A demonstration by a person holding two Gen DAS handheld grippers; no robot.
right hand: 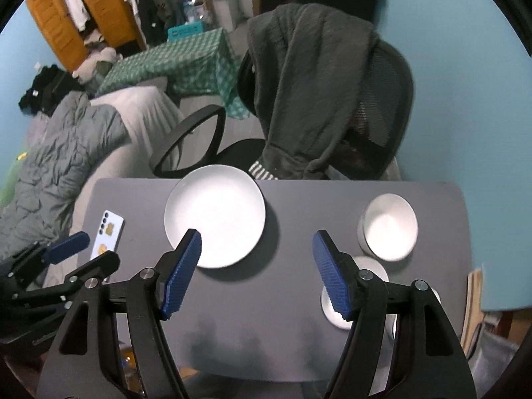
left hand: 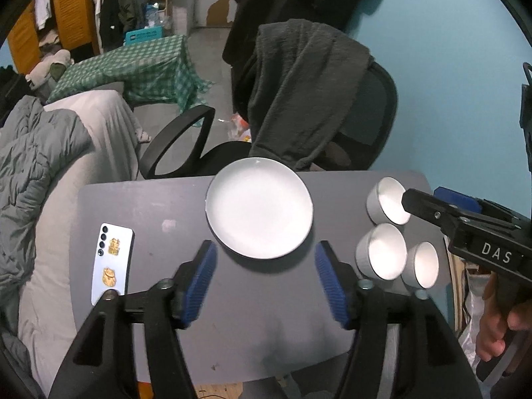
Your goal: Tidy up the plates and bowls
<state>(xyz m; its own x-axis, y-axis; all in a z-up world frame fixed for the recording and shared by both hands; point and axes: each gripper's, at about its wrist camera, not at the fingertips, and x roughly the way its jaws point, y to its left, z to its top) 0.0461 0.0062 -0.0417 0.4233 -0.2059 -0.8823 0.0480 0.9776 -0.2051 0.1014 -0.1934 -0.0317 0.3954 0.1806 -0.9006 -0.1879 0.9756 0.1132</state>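
Overhead, both grippers (left gripper (left hand: 266, 282), right gripper (right hand: 257, 274)) tilt steeply down, fingers apart.

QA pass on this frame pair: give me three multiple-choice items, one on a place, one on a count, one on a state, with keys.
1. Where does the phone lie on the table?
A. left of the plate
B. on the plate
C. between the bowls

2. How many bowls stand on the table?
A. one
B. three
C. five

3. What is the state of the left tool?
A. shut on the plate
B. shut on a bowl
C. open, holding nothing

Key:
1 A: the phone rests near the table's left edge, apart from the plate.
2 B: the far bowl, the middle bowl and the near bowl cluster on the right side.
3 C: its blue pads stand wide apart over bare table, nothing between them.
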